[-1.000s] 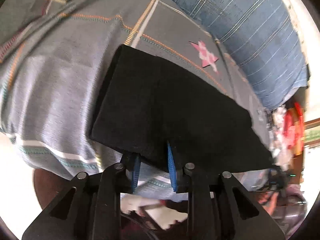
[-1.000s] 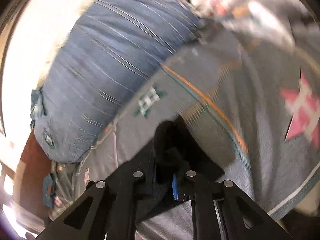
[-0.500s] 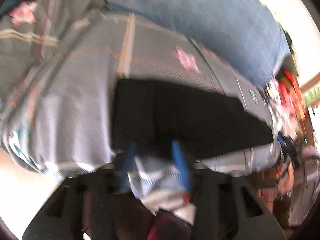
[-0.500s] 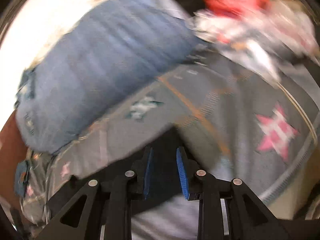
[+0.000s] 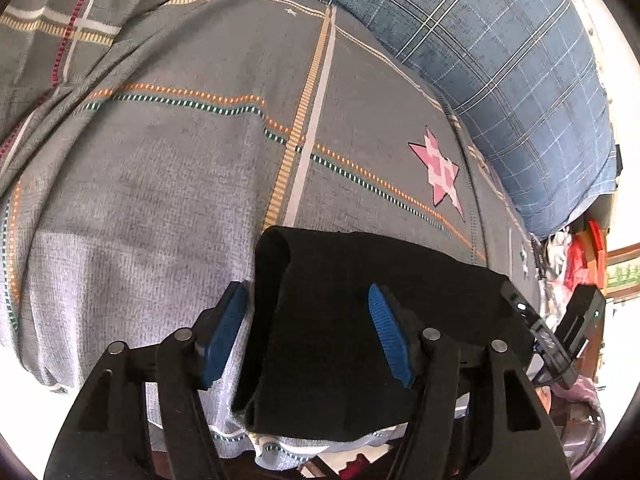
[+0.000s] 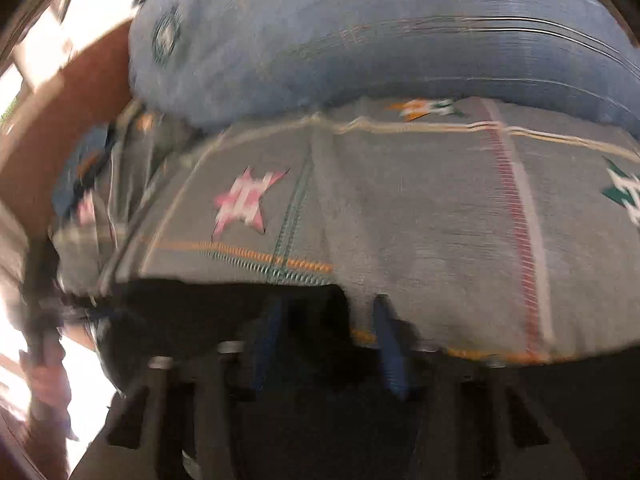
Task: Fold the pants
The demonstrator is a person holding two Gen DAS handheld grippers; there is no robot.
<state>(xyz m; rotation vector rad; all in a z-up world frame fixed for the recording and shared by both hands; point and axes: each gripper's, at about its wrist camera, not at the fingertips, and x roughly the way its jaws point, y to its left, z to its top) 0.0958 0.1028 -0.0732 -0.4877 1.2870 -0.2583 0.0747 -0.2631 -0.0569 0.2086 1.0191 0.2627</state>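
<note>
The folded black fabric pants (image 5: 360, 332) lay near the front edge of a bed, on a grey woven bedspread (image 5: 168, 184) crossed by orange and green dashed stripes. The left gripper (image 5: 308, 332) straddled the folded end of the pants, its blue-padded jaws closing but clear of the cloth on either side, gripping nothing. The right gripper (image 6: 328, 344), seen through heavy motion blur, showed its jaws parted over the dark pants edge (image 6: 200, 312); whether it held cloth could not be told. Beyond the pants a pink pixelated star (image 5: 440, 172) marked the bedspread, and farther back lay a blue plaid pillow (image 5: 500, 60).
</note>
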